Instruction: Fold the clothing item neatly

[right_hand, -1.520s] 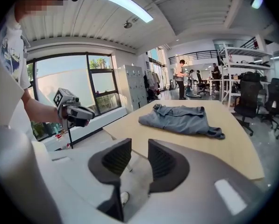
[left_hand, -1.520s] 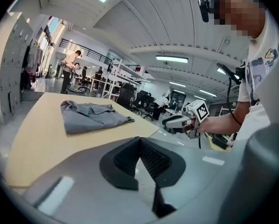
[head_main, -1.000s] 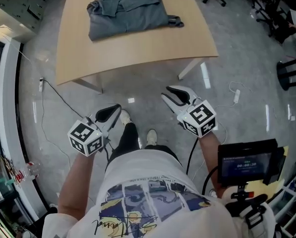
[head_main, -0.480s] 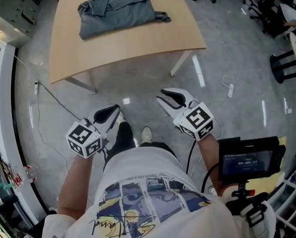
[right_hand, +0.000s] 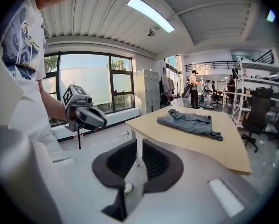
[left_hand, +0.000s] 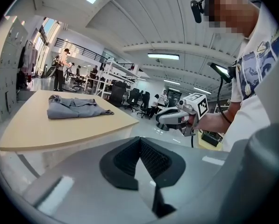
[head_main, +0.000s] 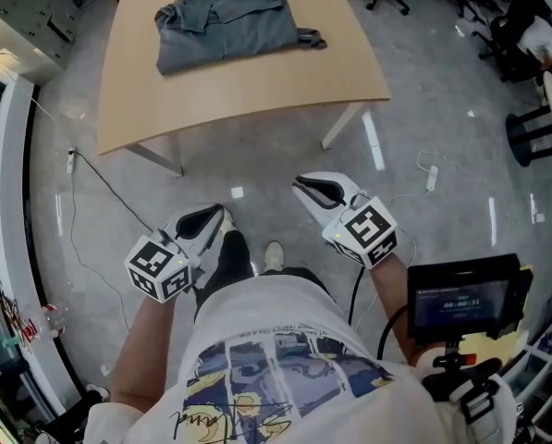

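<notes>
Floor (head_main: 285, 160): grey and glossy, spread under the whole scene.
Tabletop (head_main: 257, 91): pale wood on white legs (head_main: 340, 128), ahead of both grippers and well apart from them.
T-shirt (head_main: 276, 359): white with a comic print, filling the bottom of the head view.
Grey shirt (head_main: 225, 26): folded to a rough rectangle, flat on the far part of the tabletop, one small end poking out at its right side; touched by neither gripper.
Screen (head_main: 460, 303): dark with a lit display, on a mount just right of the T-shirt.
Right gripper (head_main: 303, 188): held over the floor, short of the tabletop's near edge, aimed toward it and slightly down.
Right fingers (right_hand: 120, 160): just been closing, now only a narrow gap apart, with nothing gripped between them.
Left gripper (head_main: 213, 215): held over the floor, about level with the right one, likewise aimed at the tabletop.
Left fingers (left_hand: 123, 160): pressed together, empty.
Cable (head_main: 100, 178): thin and dark, trailing over the floor left of the tabletop.
Shoe (head_main: 274, 252): white, on the floor between the two grippers.
</notes>
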